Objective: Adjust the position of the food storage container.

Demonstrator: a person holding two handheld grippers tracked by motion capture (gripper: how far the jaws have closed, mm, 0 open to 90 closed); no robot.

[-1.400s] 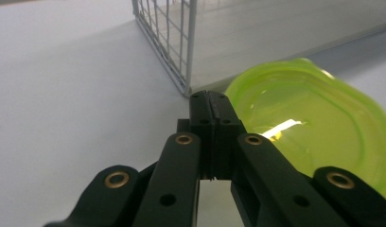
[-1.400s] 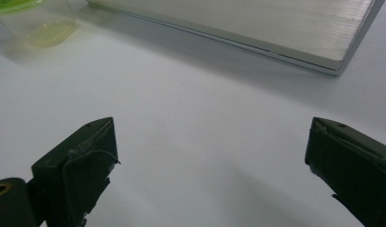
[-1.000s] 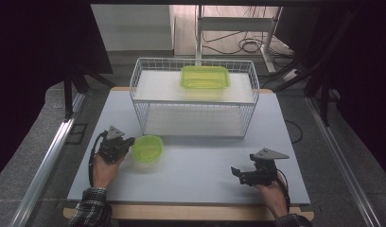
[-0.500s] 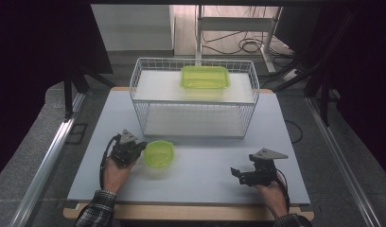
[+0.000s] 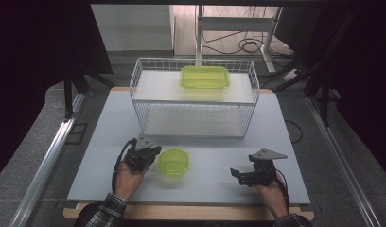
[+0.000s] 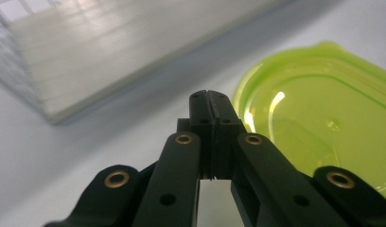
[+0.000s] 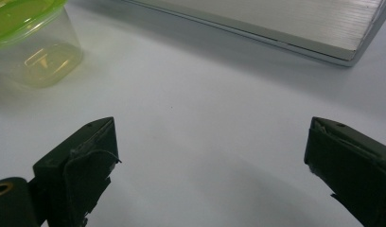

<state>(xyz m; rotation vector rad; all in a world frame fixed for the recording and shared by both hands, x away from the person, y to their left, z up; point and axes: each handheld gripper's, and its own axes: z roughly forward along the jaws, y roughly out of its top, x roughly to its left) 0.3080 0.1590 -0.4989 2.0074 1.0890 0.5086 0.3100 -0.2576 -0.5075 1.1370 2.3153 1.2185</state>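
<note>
Centrally, small round clear tub [image 5: 173,162] with lime-green lid, upright on grey table [image 5: 106,127], in front of wire basket [image 5: 195,97], left gripper [image 5: 151,152] just beside tub, jaws fully closed on nothing, right gripper [image 5: 236,174] well apart, jaws wide and empty

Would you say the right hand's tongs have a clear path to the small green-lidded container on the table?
Probably yes. The right tongs stand open, and bare table lies between them and the small container; the shut left tongs sit at its far side.
</note>
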